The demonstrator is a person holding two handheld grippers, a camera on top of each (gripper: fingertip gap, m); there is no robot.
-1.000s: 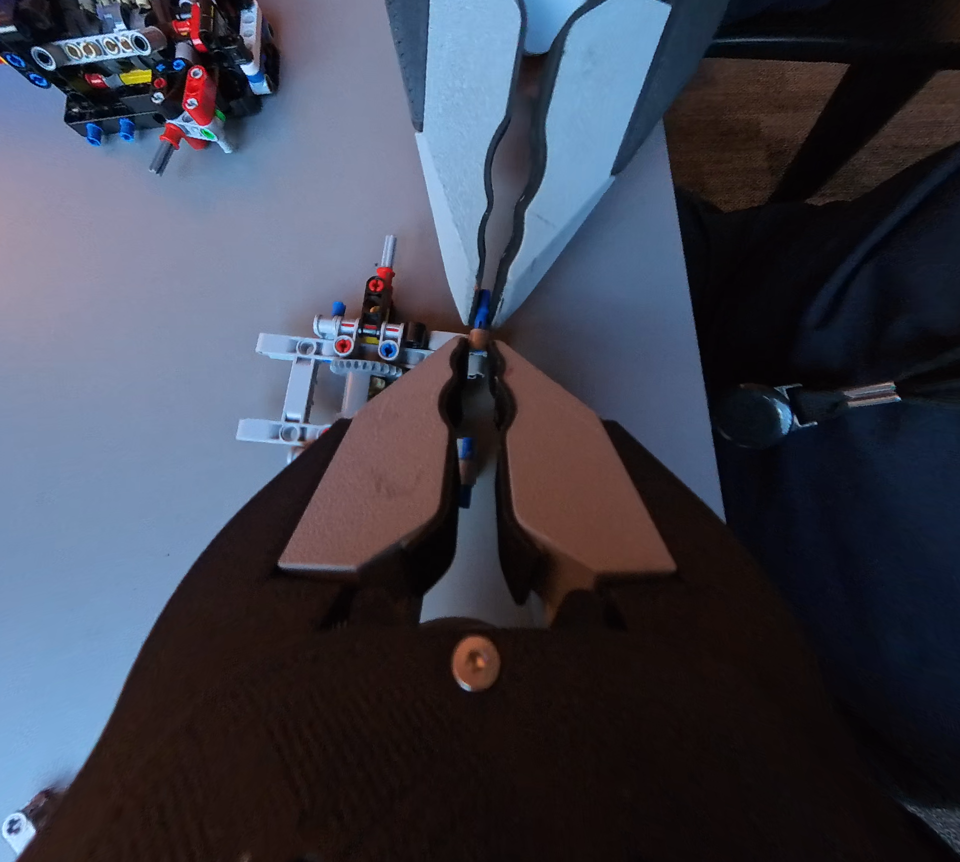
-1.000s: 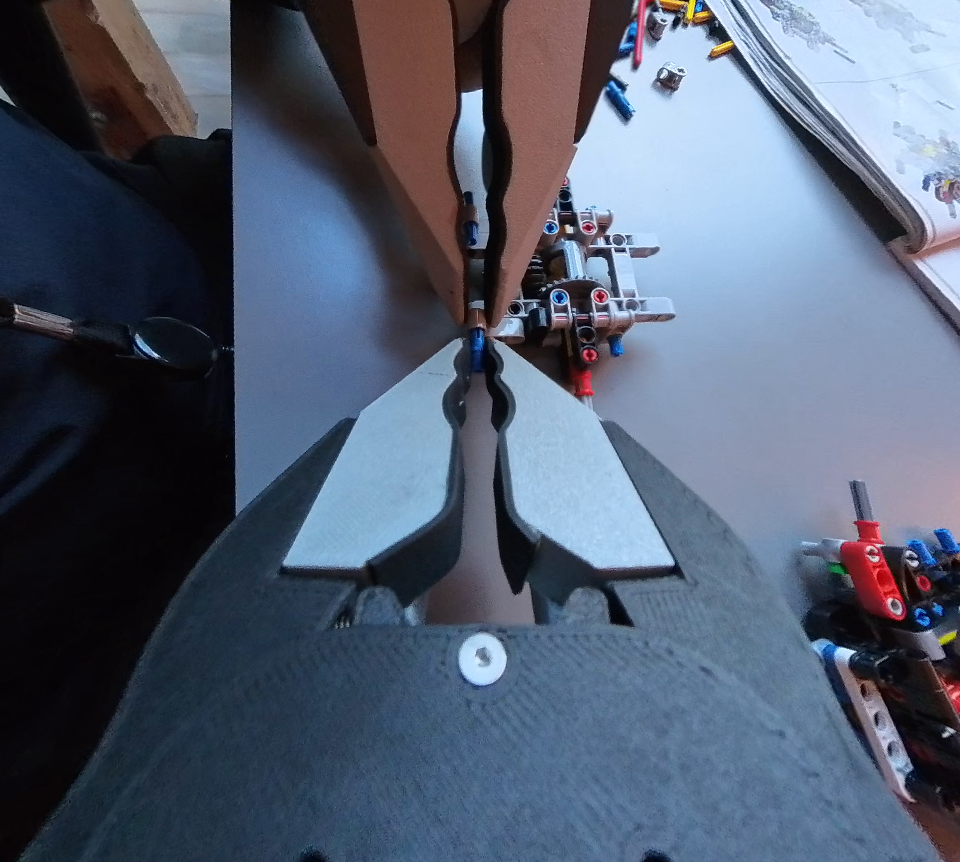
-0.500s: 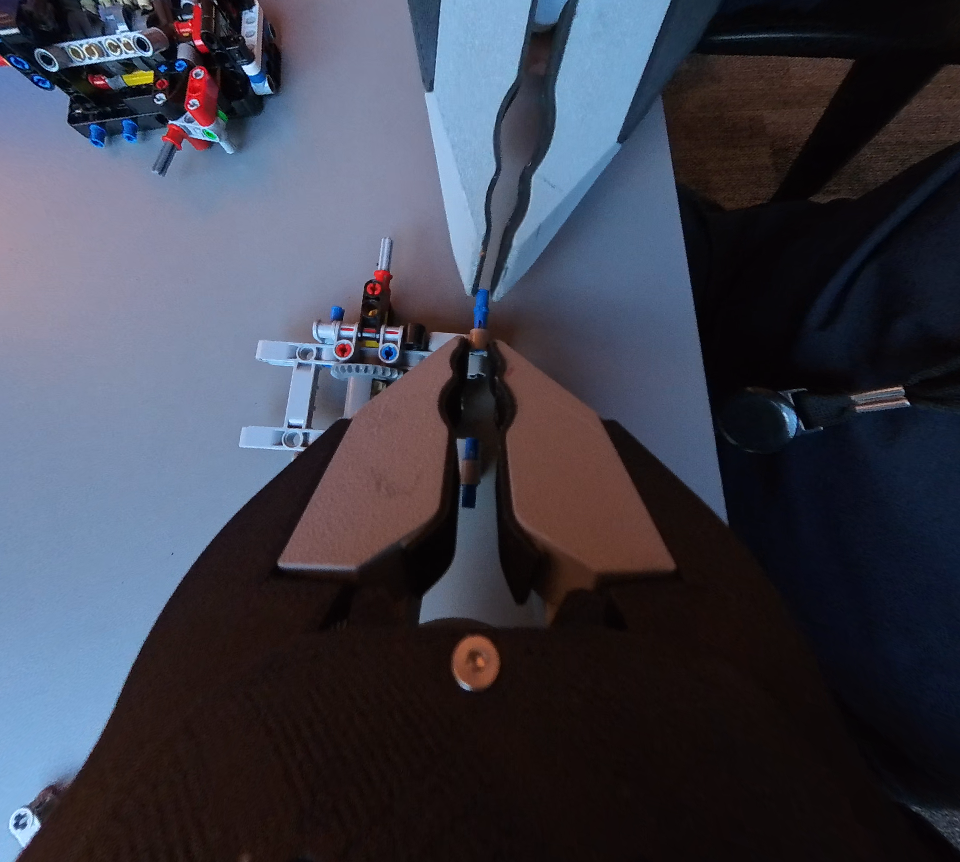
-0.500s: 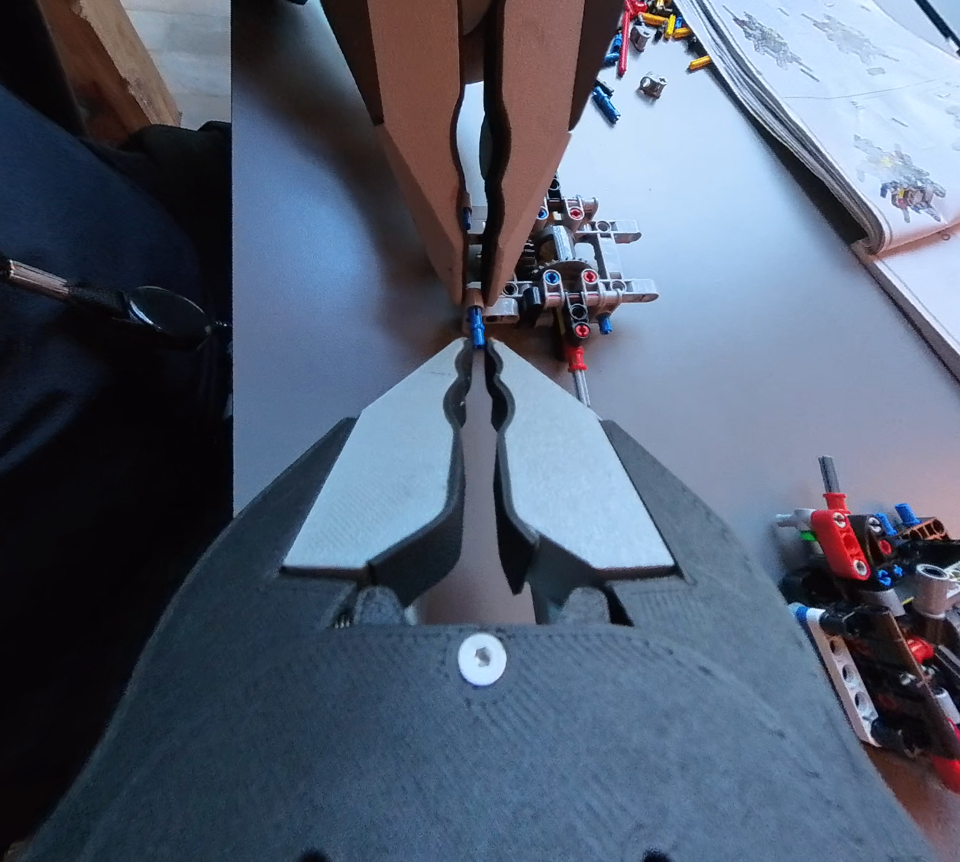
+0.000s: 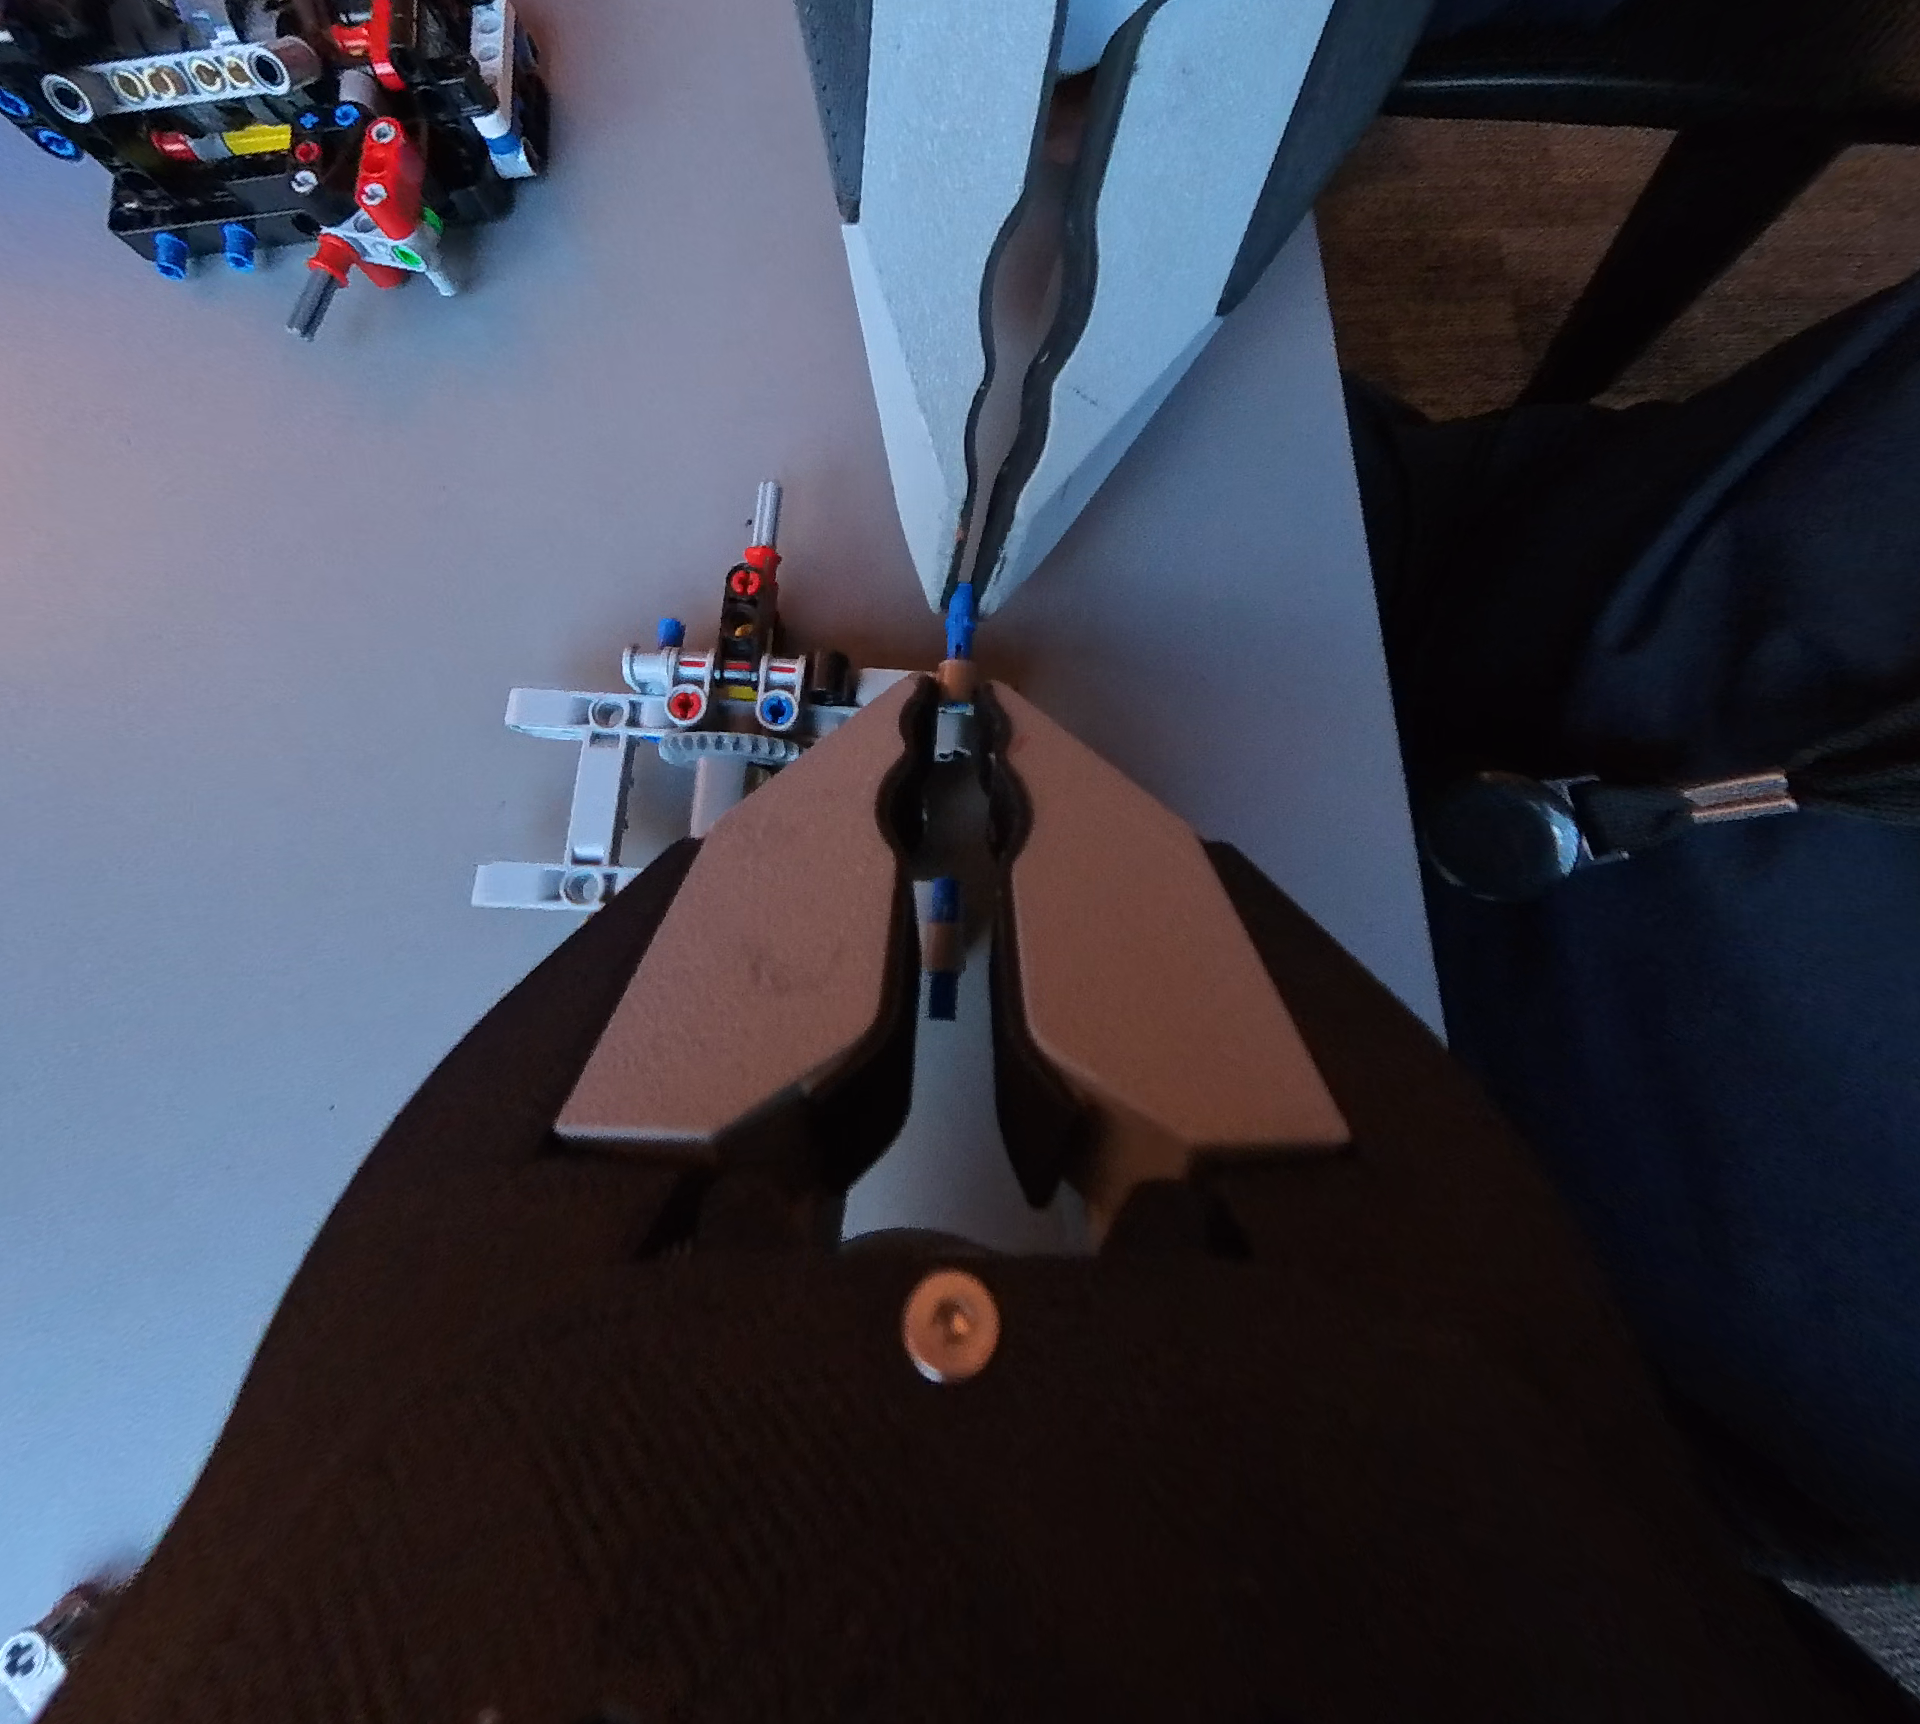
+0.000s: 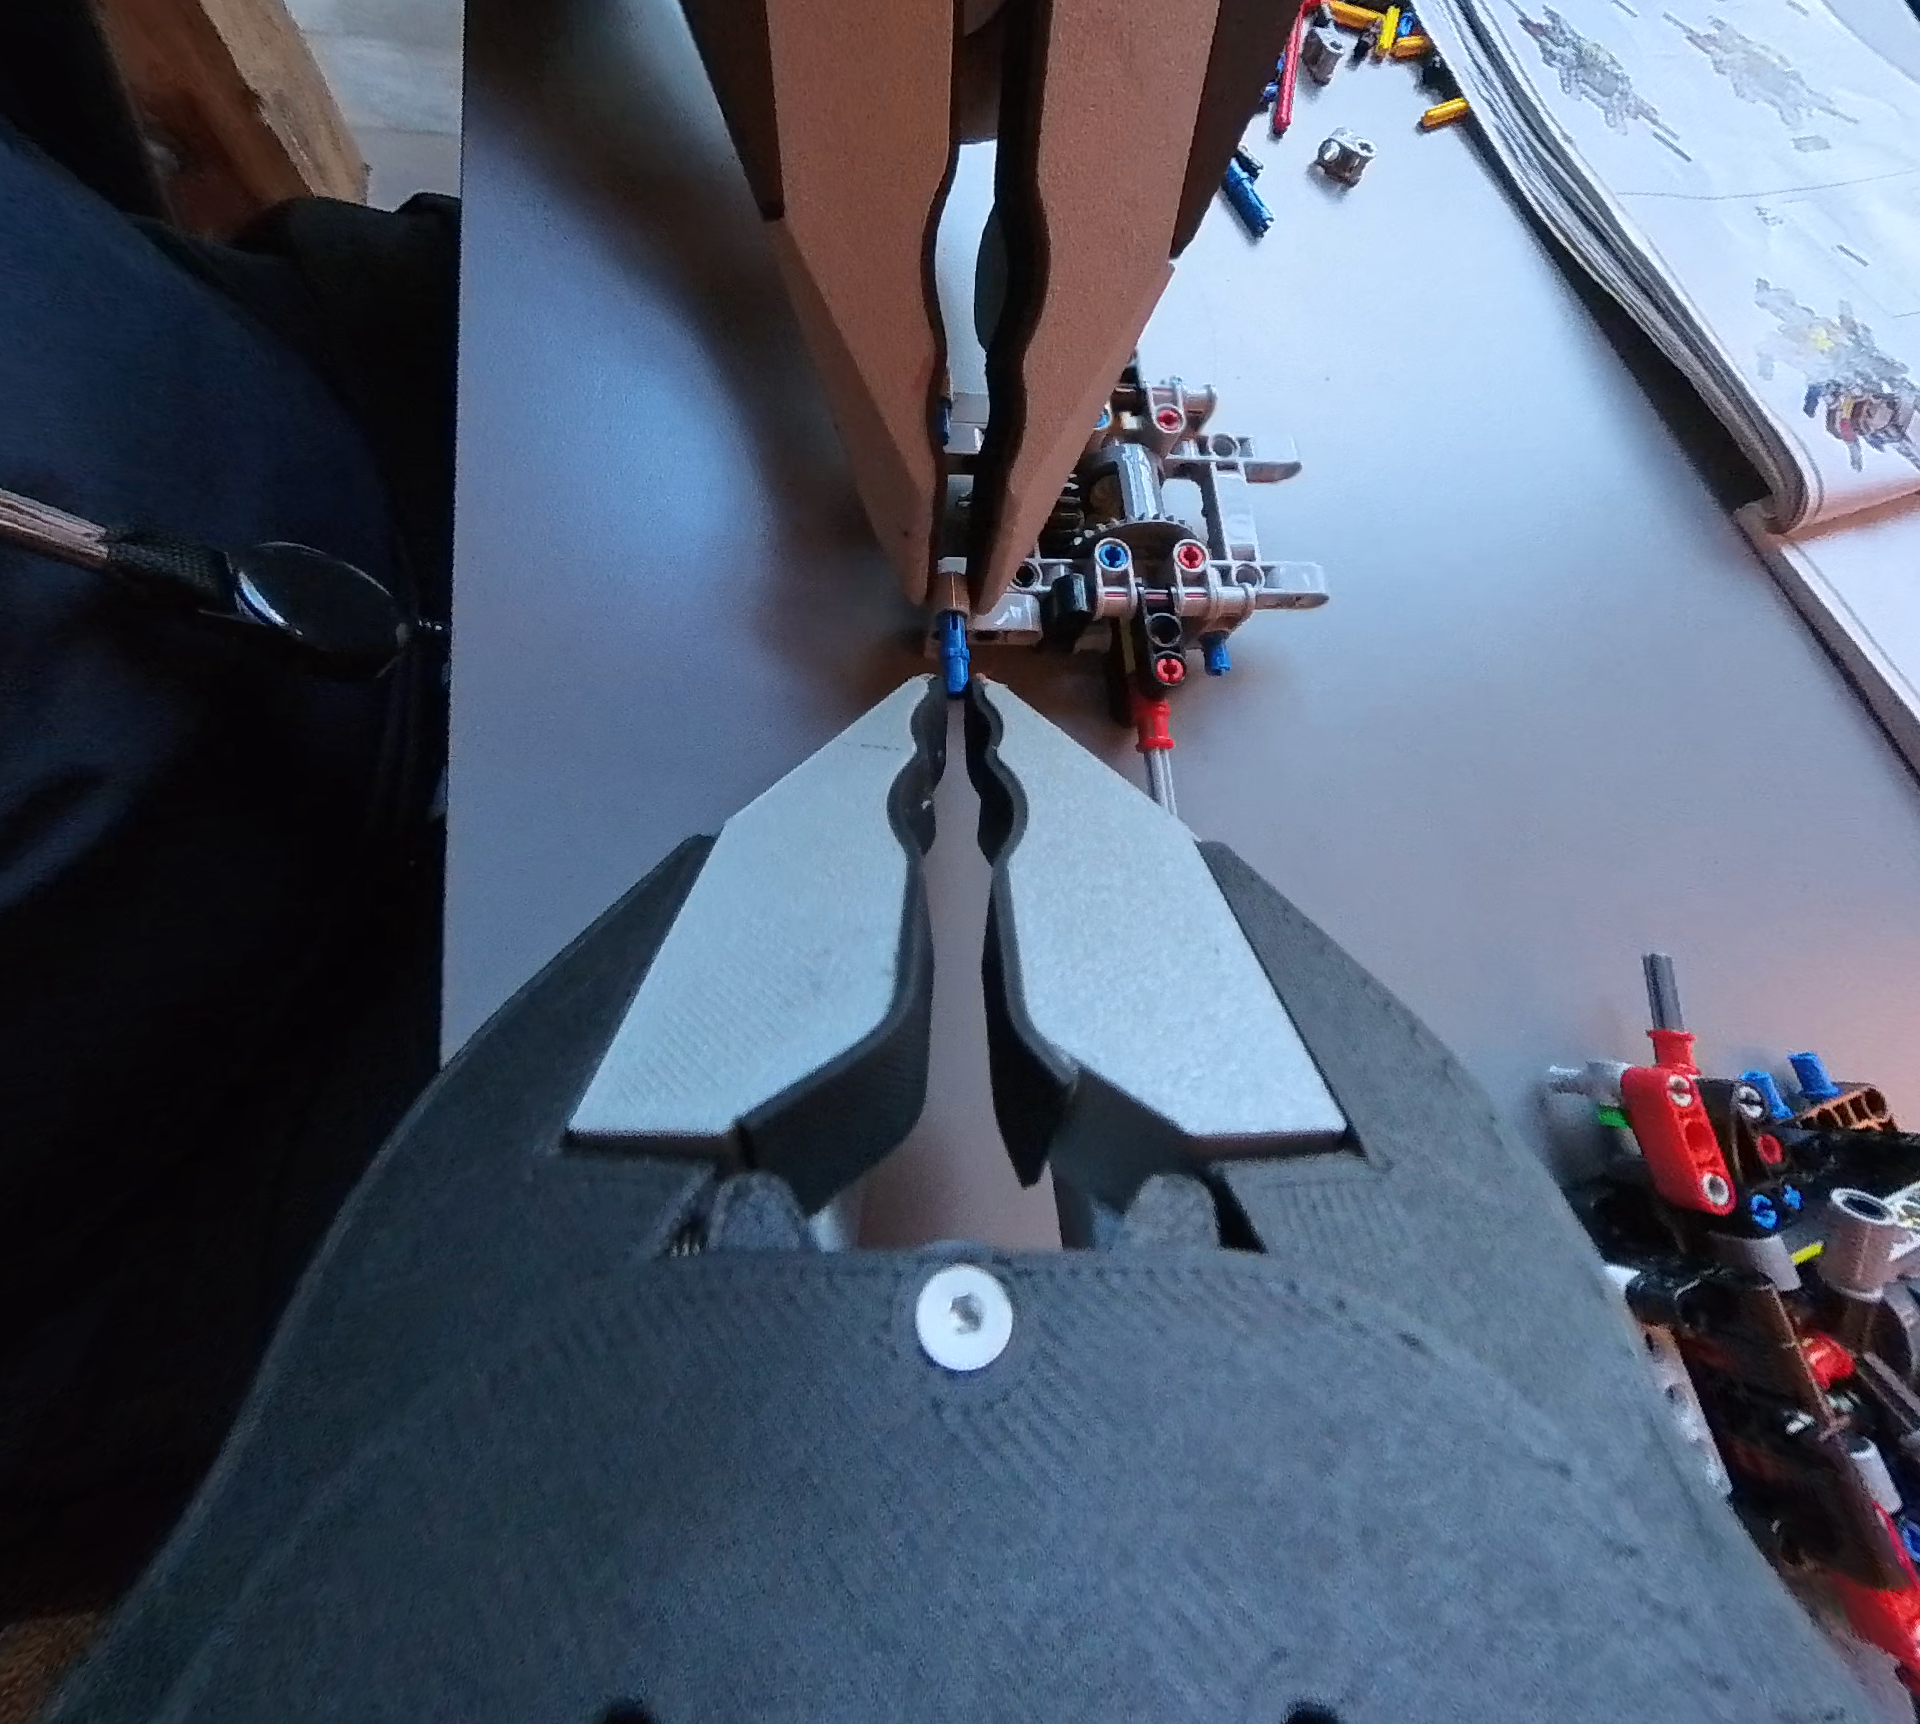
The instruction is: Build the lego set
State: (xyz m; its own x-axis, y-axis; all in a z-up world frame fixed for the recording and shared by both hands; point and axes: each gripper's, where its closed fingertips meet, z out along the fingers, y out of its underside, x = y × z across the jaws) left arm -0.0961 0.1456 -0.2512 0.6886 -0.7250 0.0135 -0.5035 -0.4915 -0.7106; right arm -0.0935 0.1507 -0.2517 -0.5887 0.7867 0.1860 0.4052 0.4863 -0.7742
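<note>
My left gripper (image 5: 956, 706), with brown fingers, is shut on a small grey part (image 5: 953, 727) with a tan collar (image 5: 956, 675) at its front. A blue pin (image 5: 961, 620) sticks out of the collar. My right gripper (image 6: 954, 689), with grey fingers, faces it tip to tip and is shut on the pin's far end (image 6: 951, 651). The left gripper also shows in the right wrist view (image 6: 951, 596), and the right gripper in the left wrist view (image 5: 971, 599). Both are held just above the grey table (image 5: 312, 531), near its edge.
A grey frame assembly with a gear (image 5: 644, 739) lies on the table beside the tips. A larger black and red model (image 5: 270, 95) sits farther off. An open booklet (image 6: 1662, 116) and loose small parts (image 6: 1340, 43) lie beyond. A person's dark clothing (image 5: 1662, 947) is past the table edge. Less than 4 cm separates the two grippers' tips.
The two grippers have drawn slightly apart. More of the blue pin now shows between the tips; the right pads hold only its end. Both stay shut.
</note>
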